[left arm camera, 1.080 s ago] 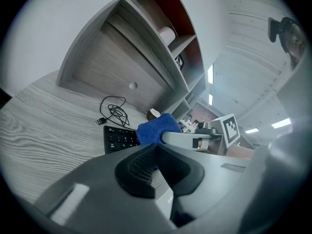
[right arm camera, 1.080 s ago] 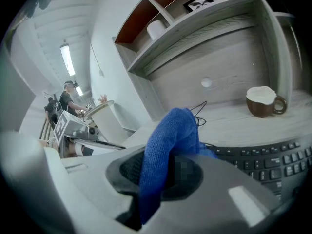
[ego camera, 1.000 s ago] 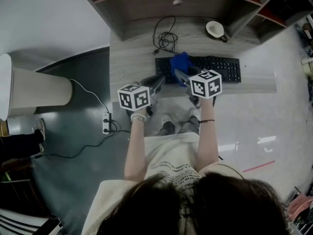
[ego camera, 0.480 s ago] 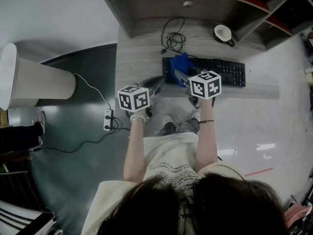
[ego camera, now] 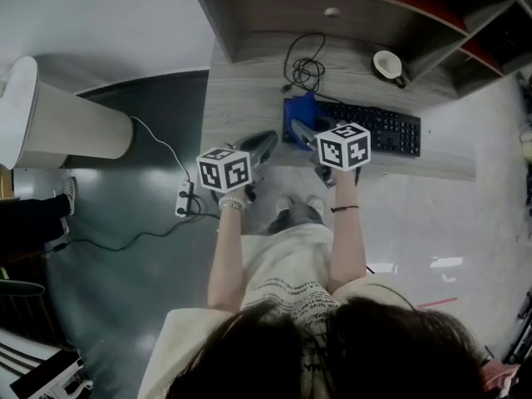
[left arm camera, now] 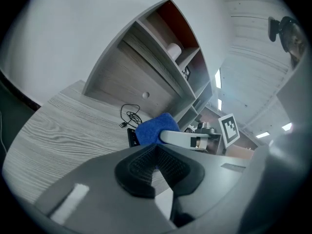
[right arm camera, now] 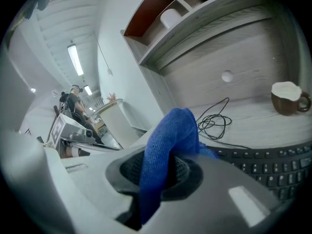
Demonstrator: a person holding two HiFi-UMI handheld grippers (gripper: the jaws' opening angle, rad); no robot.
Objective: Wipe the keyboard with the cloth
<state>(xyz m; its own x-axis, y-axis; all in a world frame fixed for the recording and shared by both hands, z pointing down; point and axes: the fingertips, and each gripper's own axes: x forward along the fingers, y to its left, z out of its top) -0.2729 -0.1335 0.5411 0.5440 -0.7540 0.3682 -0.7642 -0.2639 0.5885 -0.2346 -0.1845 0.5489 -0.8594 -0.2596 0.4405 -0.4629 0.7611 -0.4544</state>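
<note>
My right gripper clamps the blue cloth at the keyboard's left end, ready to wipe; my left gripper, closed and empty, waits aside.

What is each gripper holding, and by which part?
The right gripper pinches a bunched fold of the cloth. The left gripper is shut, holding nothing.

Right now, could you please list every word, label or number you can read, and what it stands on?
No text here reads clearly.
Print on the person's pale T-shirt: too small and blurred to read.
Key legends on the black keyboard: too small to read.
Black-and-white marker cubes: square patterns only, no letters.
Blue cloth: no label shows.
</note>
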